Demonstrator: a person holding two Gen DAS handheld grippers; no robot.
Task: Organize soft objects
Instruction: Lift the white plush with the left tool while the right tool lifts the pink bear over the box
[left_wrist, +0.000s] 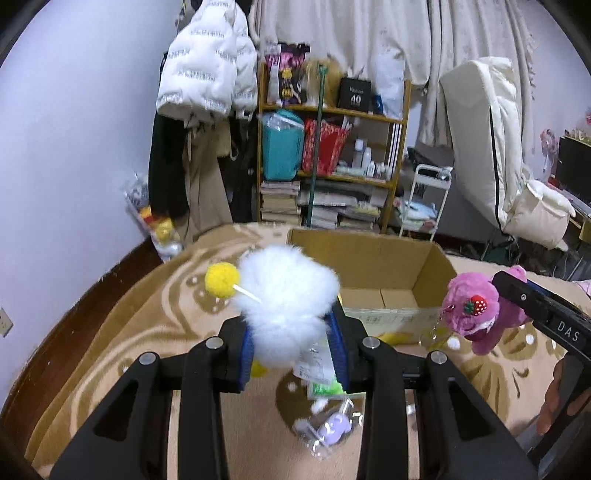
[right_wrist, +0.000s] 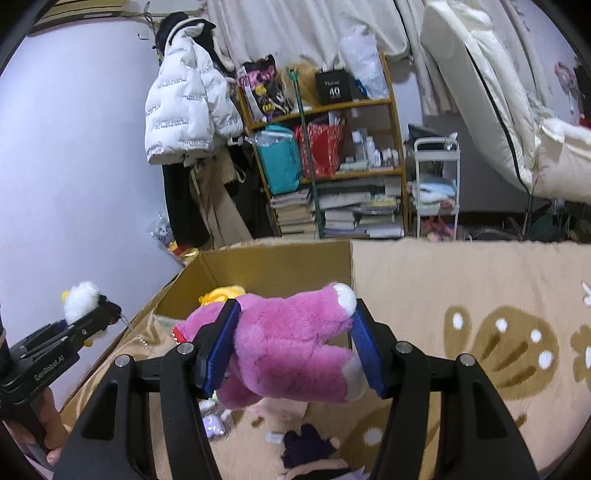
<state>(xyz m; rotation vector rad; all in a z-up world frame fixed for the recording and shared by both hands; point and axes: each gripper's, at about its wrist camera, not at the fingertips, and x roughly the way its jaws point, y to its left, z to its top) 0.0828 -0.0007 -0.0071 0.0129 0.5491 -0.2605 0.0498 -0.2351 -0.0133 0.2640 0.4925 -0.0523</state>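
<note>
Two soft toys are held in the air above the patterned blanket (right_wrist: 461, 295), one in each gripper. The left gripper (left_wrist: 293, 341) has its blue-padded jaws clamped on a white fluffy toy (left_wrist: 286, 295) with a yellow pom-pom (left_wrist: 221, 280) on a white stick; a clear packet and tag (left_wrist: 317, 365) hang beneath it. The right gripper (right_wrist: 291, 347) has its jaws pressed into the sides of a pink plush bear (right_wrist: 291, 343), which carries a strawberry patch (left_wrist: 476, 305) seen from the left wrist view.

Just ahead of both toys, an open cardboard box (left_wrist: 388, 258) sits on the blanket near its far edge, with a yellow plush (right_wrist: 221, 293) lying inside against the left wall. On the blanket below the grippers lie a small purple toy in a clear bag (left_wrist: 332, 430) and a dark purple item (right_wrist: 306, 443). Beyond the far edge stand a wooden shelf (left_wrist: 332, 147) stacked with books, a white puffer jacket (left_wrist: 207, 66) hanging to its left, and a small white cart (left_wrist: 428, 199) to its right.
</note>
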